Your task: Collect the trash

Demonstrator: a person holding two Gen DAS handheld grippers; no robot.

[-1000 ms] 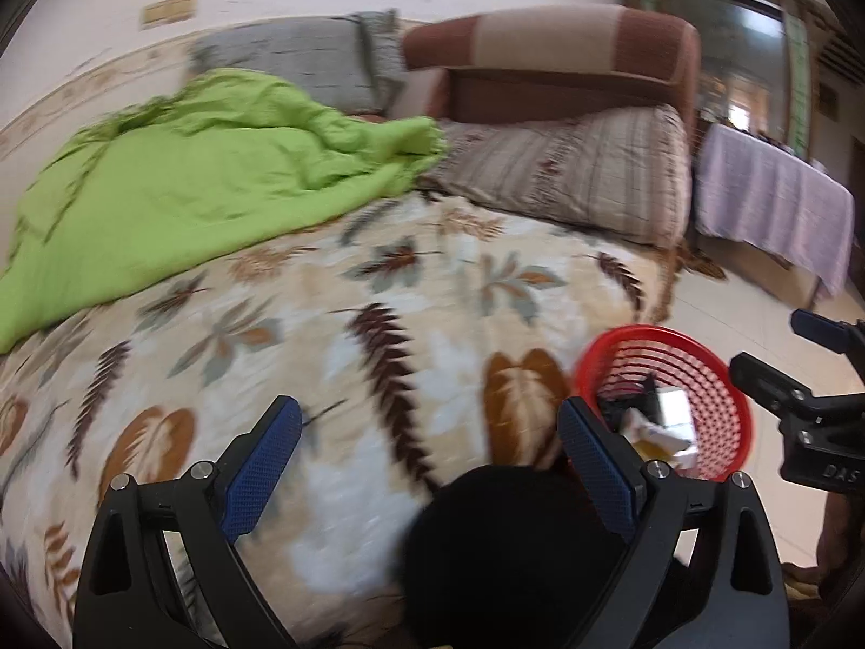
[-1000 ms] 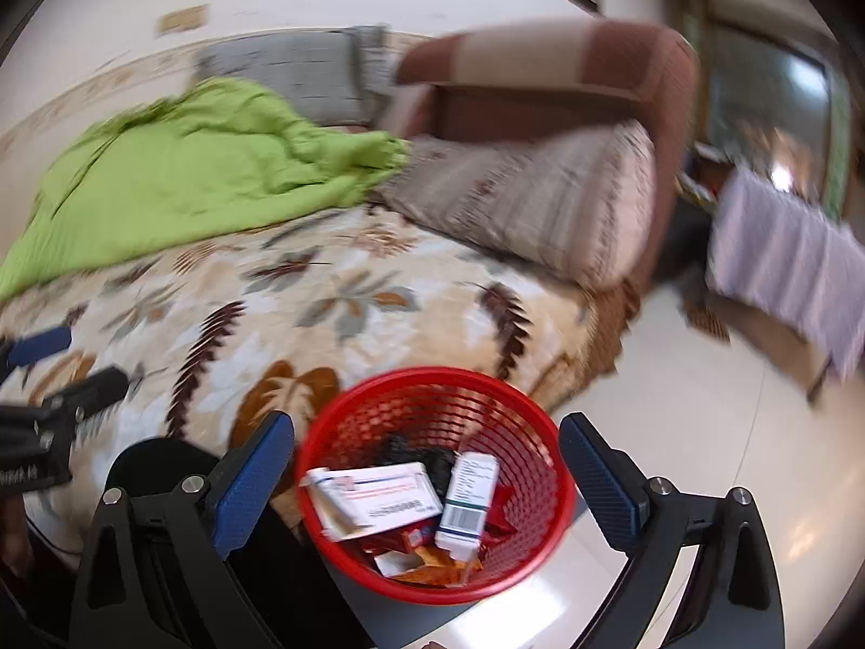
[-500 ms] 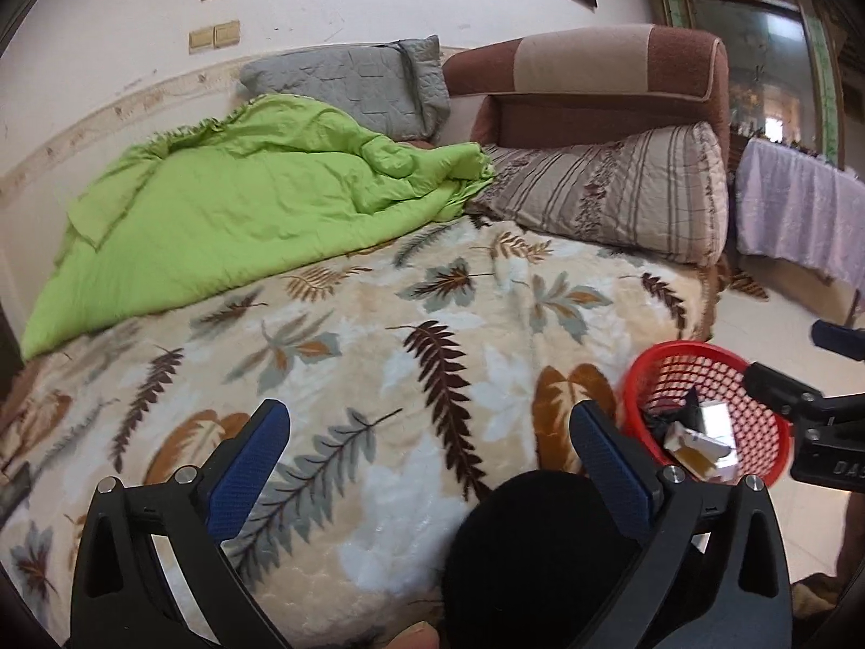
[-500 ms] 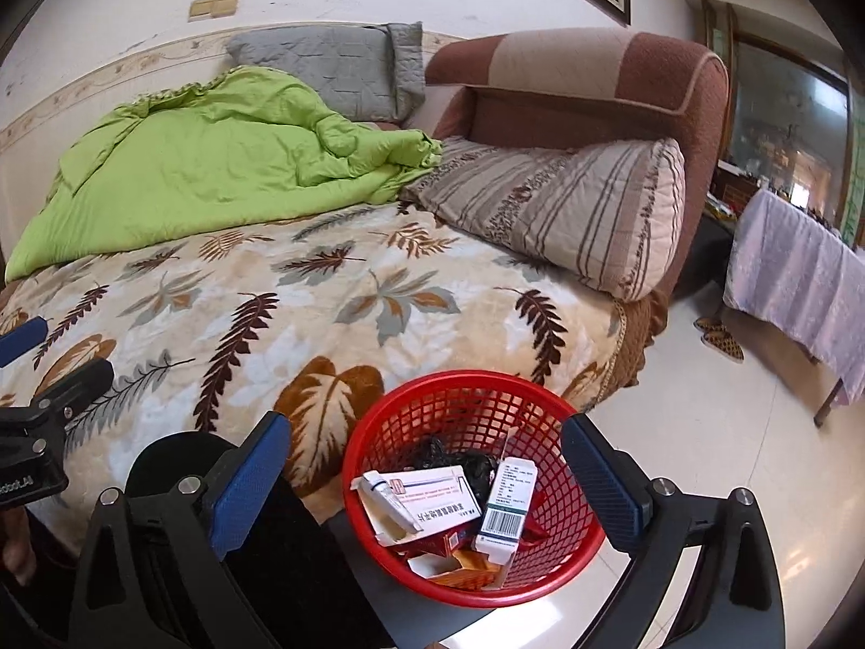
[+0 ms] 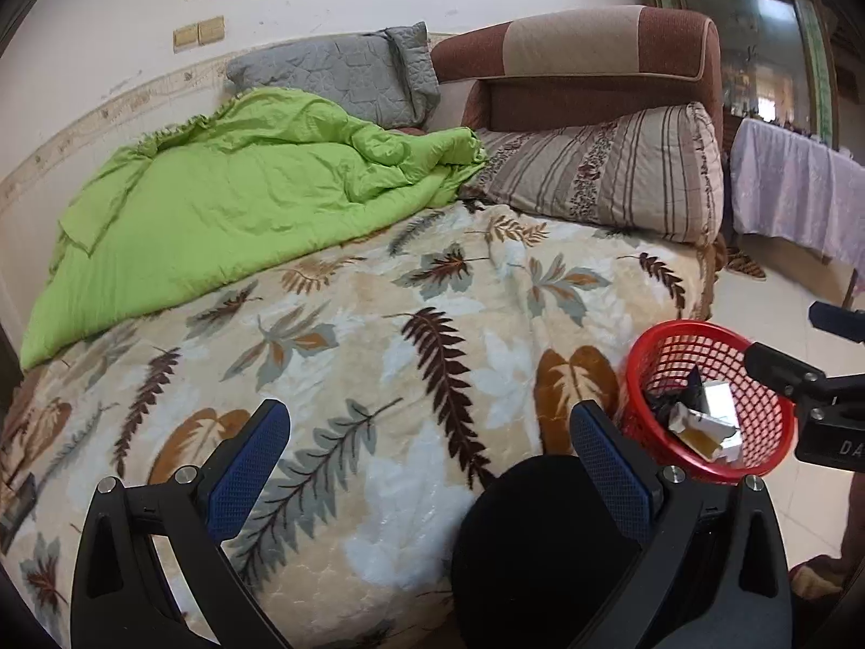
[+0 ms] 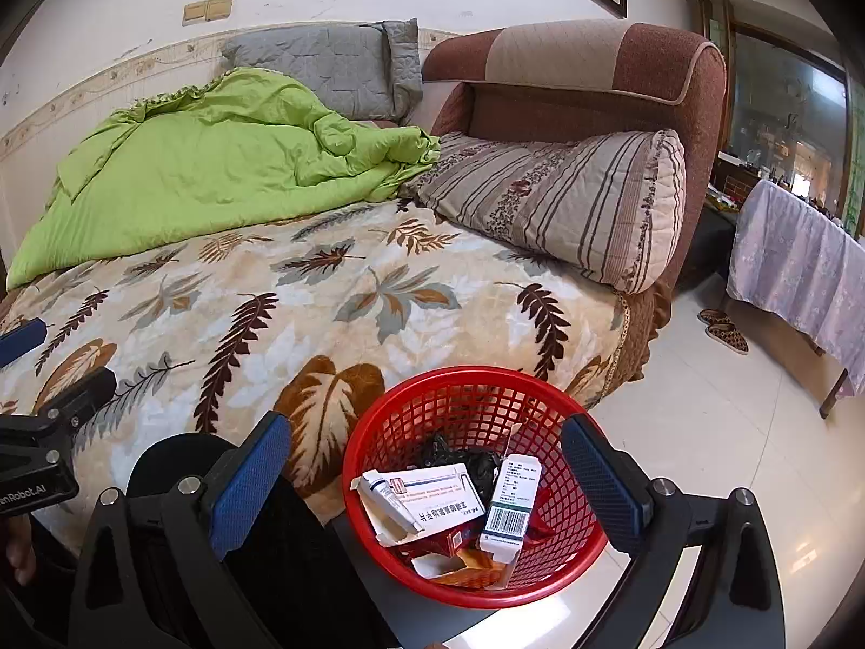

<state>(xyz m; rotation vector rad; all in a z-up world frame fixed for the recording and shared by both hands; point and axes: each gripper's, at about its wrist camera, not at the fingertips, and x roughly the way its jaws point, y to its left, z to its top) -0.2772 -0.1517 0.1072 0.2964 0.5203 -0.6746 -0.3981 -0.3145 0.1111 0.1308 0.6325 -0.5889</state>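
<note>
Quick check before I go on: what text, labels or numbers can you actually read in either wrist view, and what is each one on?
"enRobot.AI", start cut off: left gripper body, right wrist view.
"DA", rest cut off: right gripper body, left wrist view.
Flat white carton in the red basket: red logo and Chinese print, too blurred to read.
Upright white box: barcode and small print, unreadable.
White tube: print unreadable.

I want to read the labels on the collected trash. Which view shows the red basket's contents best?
The right wrist view: the red basket sits close between the open right claw, with white boxes facing the lens. The left wrist view shows the basket small, at the right edge, contents mostly hidden.
</note>
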